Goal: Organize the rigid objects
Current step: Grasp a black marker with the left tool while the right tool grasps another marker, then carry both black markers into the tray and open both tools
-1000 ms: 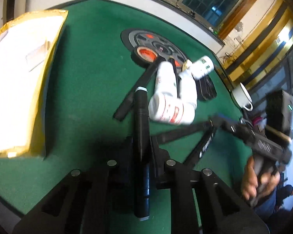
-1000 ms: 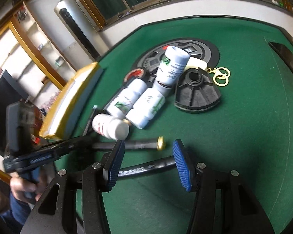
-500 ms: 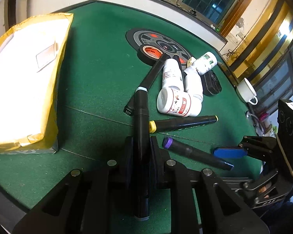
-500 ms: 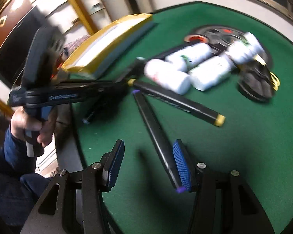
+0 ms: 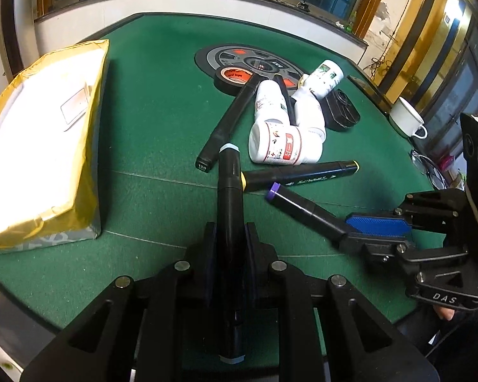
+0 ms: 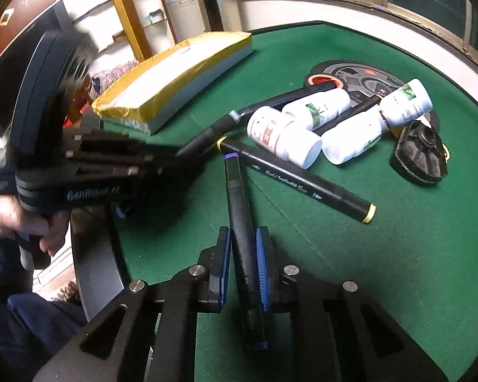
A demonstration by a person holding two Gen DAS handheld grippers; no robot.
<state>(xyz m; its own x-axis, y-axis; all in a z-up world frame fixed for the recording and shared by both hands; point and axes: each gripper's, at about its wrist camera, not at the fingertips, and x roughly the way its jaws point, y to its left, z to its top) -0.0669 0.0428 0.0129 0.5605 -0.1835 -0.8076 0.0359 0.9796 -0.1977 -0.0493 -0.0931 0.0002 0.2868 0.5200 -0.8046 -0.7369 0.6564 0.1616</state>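
Since half a sec ago the right gripper [image 6: 242, 264] has shut on the purple-capped marker [image 6: 239, 222], which then lay loose between wide jaws. The green table [image 5: 149, 121] fills both views. The yellow-wrapped parcel [image 5: 38, 146], left of frame, sits well apart from the clutter. The white bottles [image 5: 286, 146] lie heaped at centre, w/ the yellow-capped marker [image 5: 299, 175] just below them. The left gripper [image 5: 228, 238], bottom centre, is clamped on a pale-blue-capped marker [image 5: 228, 210]. Both markers run lengthwise along the fingers, prob. so they can be carried and laid parallel. Pens look to be getting grouped apart from the bottles.
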